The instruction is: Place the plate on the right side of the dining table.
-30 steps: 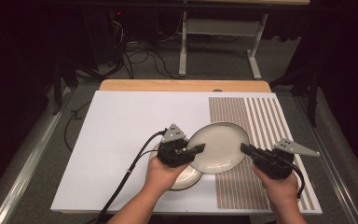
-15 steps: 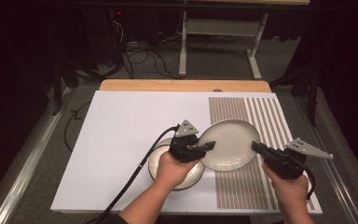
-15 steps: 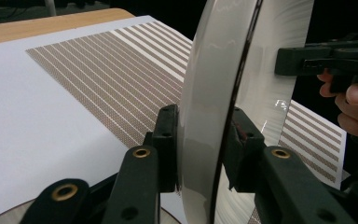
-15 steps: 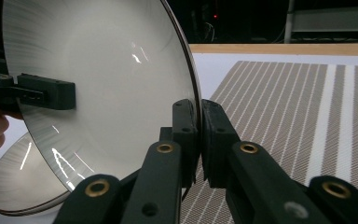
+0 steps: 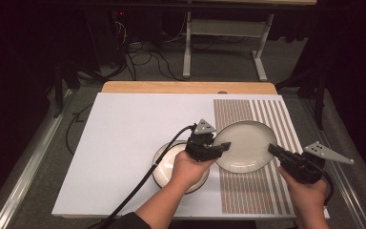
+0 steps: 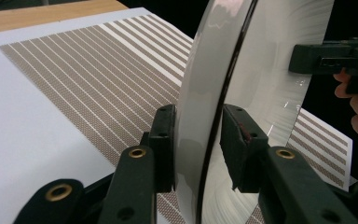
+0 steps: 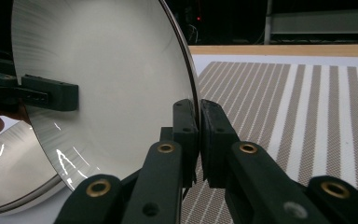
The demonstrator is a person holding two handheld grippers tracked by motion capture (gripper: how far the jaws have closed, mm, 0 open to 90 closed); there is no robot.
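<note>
Plate point(image 5: 246, 145) rightward, off second plate point(image 5: 164, 167)

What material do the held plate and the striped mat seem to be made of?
The held plate looks like glazed ceramic, maybe glass: its pale surface is glossy, mirrors light streaks and has a thin dark rim. The striped mat seems to be woven fabric or vinyl mesh, matte, with a fine dotted weave.

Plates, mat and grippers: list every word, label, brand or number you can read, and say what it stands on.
None can be read. The lifted plate, the lower plate, the striped mat and the white board carry no lettering. The left gripper and right gripper show plain black fingers with brass rivets, no markings.
</note>
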